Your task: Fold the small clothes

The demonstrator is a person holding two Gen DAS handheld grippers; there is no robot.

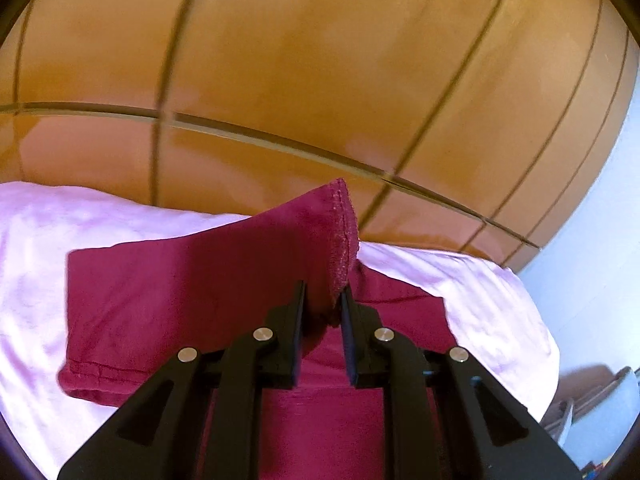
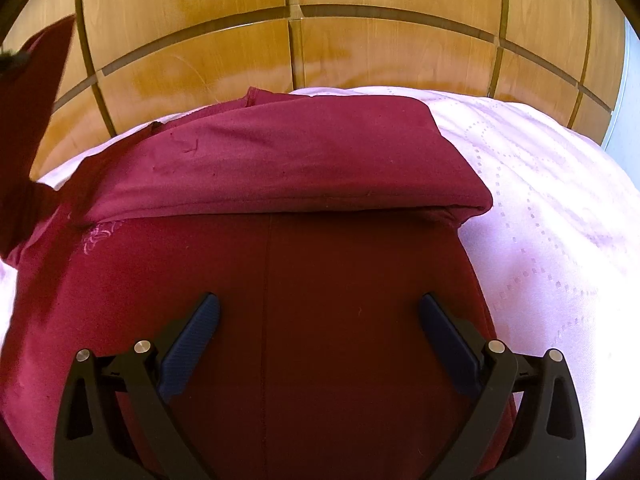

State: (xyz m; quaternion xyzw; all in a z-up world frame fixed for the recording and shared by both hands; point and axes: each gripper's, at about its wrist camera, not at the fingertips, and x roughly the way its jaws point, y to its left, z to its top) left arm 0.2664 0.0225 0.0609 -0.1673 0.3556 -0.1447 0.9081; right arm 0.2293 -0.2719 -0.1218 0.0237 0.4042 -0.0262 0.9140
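A dark red garment (image 1: 168, 292) lies on a pale pink bedsheet (image 1: 32, 248). My left gripper (image 1: 323, 300) is shut on a hemmed edge of the garment (image 1: 340, 232) and holds it lifted above the rest of the cloth. In the right wrist view the same garment (image 2: 280, 280) fills the middle, with its far part folded over (image 2: 280, 160). My right gripper (image 2: 319, 312) is open and empty, just above the flat cloth. The lifted piece shows at the far left of the right wrist view (image 2: 36, 120).
A wooden panelled headboard (image 1: 320, 60) stands behind the bed, also in the right wrist view (image 2: 320, 40). The bedsheet (image 2: 540, 200) extends to the right of the garment. A pale wall and some clutter (image 1: 600, 400) lie past the bed's right edge.
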